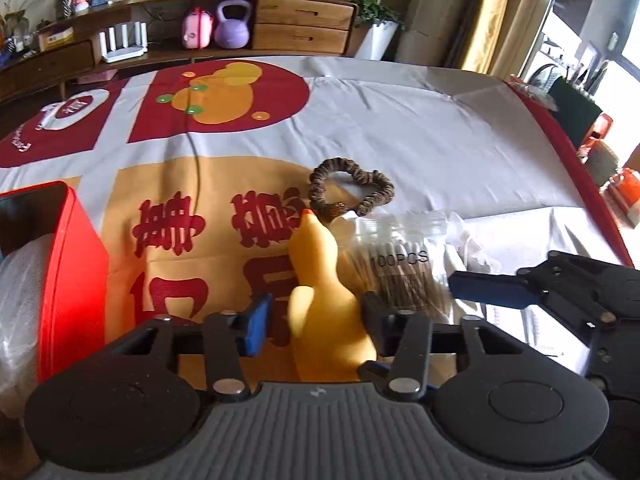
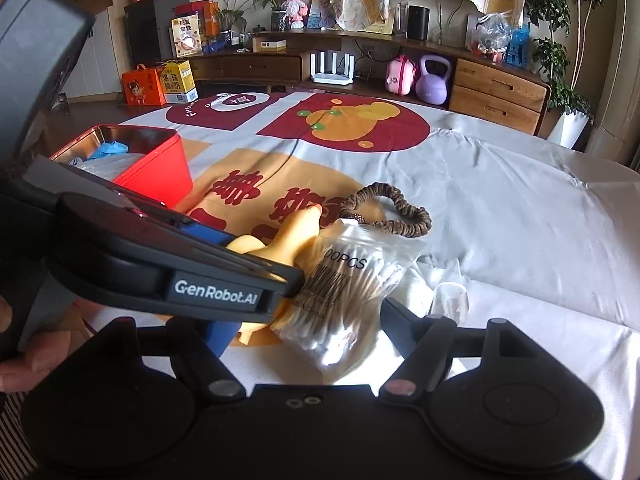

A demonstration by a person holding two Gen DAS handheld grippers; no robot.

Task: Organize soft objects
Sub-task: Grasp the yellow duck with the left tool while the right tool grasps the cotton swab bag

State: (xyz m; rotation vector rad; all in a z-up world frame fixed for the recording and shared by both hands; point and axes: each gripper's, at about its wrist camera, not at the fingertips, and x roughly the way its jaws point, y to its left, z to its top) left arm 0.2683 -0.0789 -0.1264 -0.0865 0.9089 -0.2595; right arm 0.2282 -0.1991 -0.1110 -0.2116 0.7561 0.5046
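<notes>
Straddling the yellow rubber duck toy [image 1: 320,304], the left gripper [image 1: 316,320] is spread wide; the right gripper [image 2: 304,324] brackets the clear cotton-swab bag [image 2: 344,292], likewise unclenched.

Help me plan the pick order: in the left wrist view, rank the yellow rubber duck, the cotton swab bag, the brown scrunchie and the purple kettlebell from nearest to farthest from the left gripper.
1. Yellow rubber duck, between the left gripper fingers.
2. Cotton swab bag, just right of the duck.
3. Brown scrunchie, beyond both on the cloth.
4. Purple kettlebell, far back on the shelf.
</notes>
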